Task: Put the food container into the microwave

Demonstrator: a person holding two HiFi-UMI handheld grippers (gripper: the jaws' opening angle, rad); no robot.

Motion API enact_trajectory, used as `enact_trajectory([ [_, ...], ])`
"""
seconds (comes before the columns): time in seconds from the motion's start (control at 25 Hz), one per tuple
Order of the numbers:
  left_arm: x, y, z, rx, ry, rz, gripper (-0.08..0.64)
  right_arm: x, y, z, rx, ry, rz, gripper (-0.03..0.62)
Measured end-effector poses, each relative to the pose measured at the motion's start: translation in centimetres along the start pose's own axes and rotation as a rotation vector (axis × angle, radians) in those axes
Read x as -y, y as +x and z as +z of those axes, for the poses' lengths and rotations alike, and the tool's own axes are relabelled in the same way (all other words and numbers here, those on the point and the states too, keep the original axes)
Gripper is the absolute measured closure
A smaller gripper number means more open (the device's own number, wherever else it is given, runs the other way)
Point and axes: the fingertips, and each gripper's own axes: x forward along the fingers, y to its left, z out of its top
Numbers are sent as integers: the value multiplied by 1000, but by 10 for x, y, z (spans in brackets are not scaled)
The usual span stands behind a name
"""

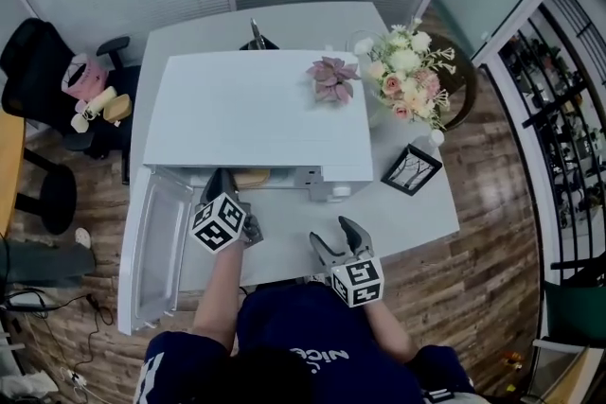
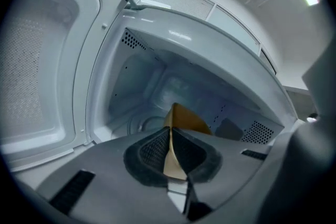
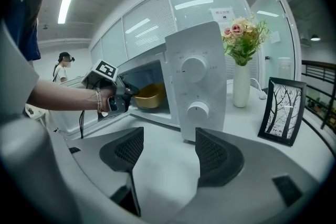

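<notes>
Container [image 2: 187, 121] in left tool [image 2: 169, 139], seemingly inside microwave [image 1: 256, 109]

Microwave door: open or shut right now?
Open. The door stands swung out left of the microwave, cavity exposed; the left hand-held gripper holds the yellow container in the opening.

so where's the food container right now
The food container is gripped by its rim in the left gripper, just inside the open microwave; in the right gripper view it sits left of the knob panel.
</notes>
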Motion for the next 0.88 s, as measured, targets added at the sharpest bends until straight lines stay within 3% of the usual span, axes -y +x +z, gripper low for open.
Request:
enact_trajectory([
  [0.44,-17,23,-2,-5,-50,56,540,-1,0,-4,-37,-20,1,278],
  [0.88,-20,41,-2,-4,-41,50,540,8,3,-2,-35,-10,-44,278],
])
